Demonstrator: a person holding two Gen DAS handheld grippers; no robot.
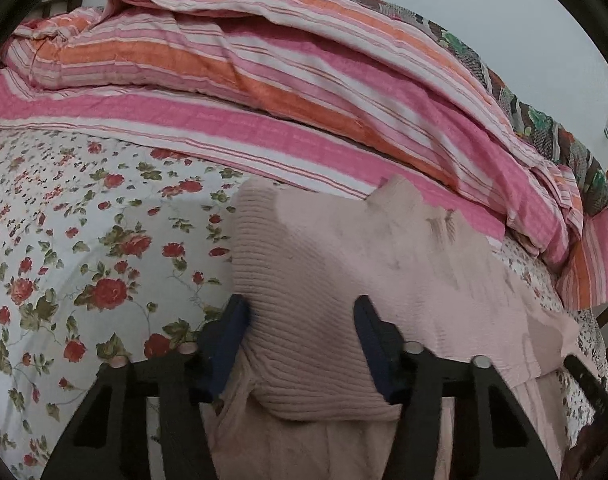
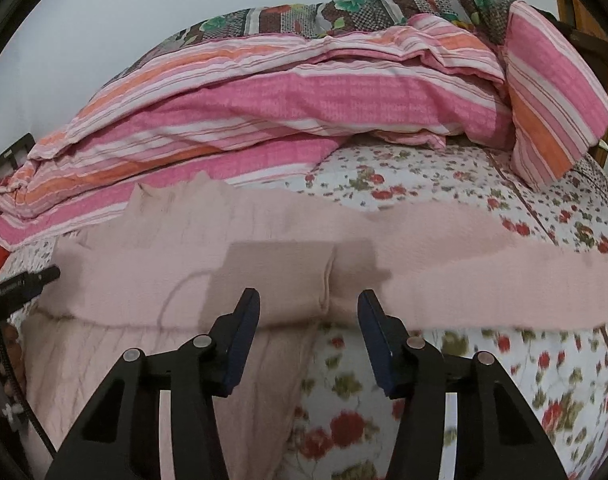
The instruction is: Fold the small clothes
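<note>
A pale pink knit sweater (image 1: pixel 384 256) lies on the floral bed sheet (image 1: pixel 83 248). In the left wrist view a ribbed part of it (image 1: pixel 299 336), a cuff or hem, bulges between the wide-apart fingers of my left gripper (image 1: pixel 301 332); the jaws are open around it, not clamped. In the right wrist view the sweater (image 2: pixel 263 248) spreads across the bed, one sleeve (image 2: pixel 504 272) running right. My right gripper (image 2: pixel 308 318) is open, its fingertips over the sweater's folded front edge. The left gripper's body (image 2: pixel 27 282) shows at that view's left edge.
A bunched pink, orange and white striped quilt (image 1: pixel 304 92) lies along the far side of the bed, also in the right wrist view (image 2: pixel 304 108). A dark floral blanket (image 2: pixel 344 8) sits behind it. Wooden bed frame (image 2: pixel 576 12) at the right.
</note>
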